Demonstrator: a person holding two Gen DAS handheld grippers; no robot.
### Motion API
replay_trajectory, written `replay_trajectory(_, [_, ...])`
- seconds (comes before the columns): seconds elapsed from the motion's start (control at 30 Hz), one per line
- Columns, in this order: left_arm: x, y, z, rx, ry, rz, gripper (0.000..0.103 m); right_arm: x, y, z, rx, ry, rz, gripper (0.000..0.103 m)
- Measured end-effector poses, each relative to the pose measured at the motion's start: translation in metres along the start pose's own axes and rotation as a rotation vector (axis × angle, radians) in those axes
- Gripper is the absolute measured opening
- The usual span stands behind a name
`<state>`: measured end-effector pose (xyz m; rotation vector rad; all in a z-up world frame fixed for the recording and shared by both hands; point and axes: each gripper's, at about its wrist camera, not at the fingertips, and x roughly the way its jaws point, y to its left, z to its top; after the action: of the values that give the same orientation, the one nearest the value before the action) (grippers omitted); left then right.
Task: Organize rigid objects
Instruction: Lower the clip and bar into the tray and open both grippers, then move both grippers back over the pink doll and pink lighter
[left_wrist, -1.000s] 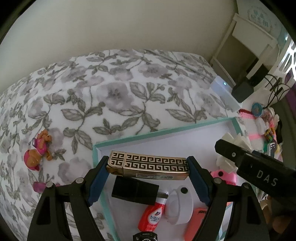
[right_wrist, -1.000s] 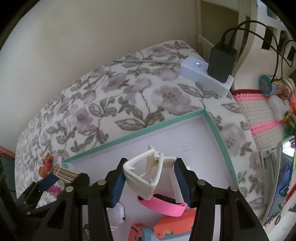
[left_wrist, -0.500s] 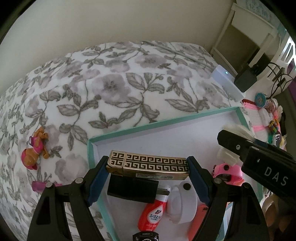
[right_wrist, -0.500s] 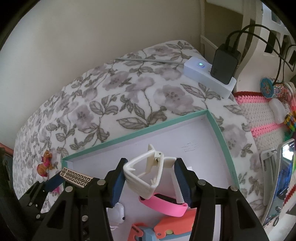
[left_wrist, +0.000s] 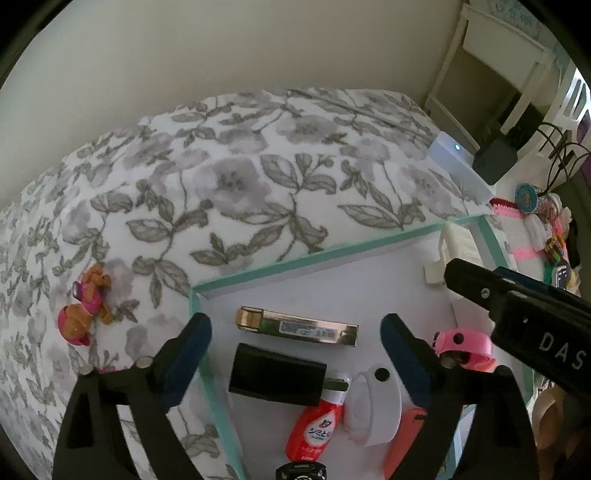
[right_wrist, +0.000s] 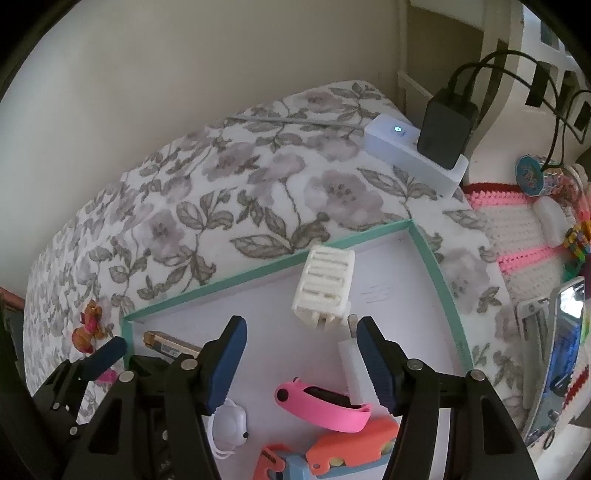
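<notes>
Since both drops are landing in the teal tray (left_wrist: 258, 271) on the bed, left hand-held gripper (left_wrist: 295, 332) is opening off the gold case (left_wrist: 297, 326), right hand-held gripper (right_wrist: 297, 332) opening off the white clip (right_wrist: 325, 286); lift straight up, don't nudge either

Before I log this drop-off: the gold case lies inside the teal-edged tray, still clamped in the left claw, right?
Not clamped. In the left wrist view the gold case lies free inside the teal-edged tray; the left claw is opening, its pads clear of the case.
</notes>
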<state>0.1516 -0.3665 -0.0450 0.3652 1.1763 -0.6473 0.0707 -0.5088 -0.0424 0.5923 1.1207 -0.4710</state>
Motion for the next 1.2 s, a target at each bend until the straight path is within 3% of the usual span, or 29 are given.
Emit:
replay_trajectory(0.37, [-0.014, 0.021, 0.005, -0.055, -0.039, 0.038, 0.095, -0.022, 0.0, 0.006, 0.01, -0.067, 0.004, 0.068])
replay_trajectory(0.77, [-0.024, 0.083, 0.0, -0.216, -0.046, 0.12, 0.095, -0.012, 0.007, 0.003, 0.001, -0.039, 0.006, 0.068])
replay_trajectory(0.97, [-0.035, 0.129, -0.01, -0.329, -0.055, 0.17, 0.095, -0.007, 0.037, -0.001, -0.087, -0.045, 0.008, 0.084])
replay_trajectory(1.1, [-0.041, 0.158, -0.02, -0.399, -0.05, 0.201, 0.095, -0.006, 0.058, -0.004, -0.139, -0.064, 0.023, 0.102])
replay_trajectory(1.2, [-0.046, 0.175, -0.028, -0.435, -0.043, 0.229, 0.095, -0.007, 0.075, -0.007, -0.172, -0.076, 0.046, 0.102])
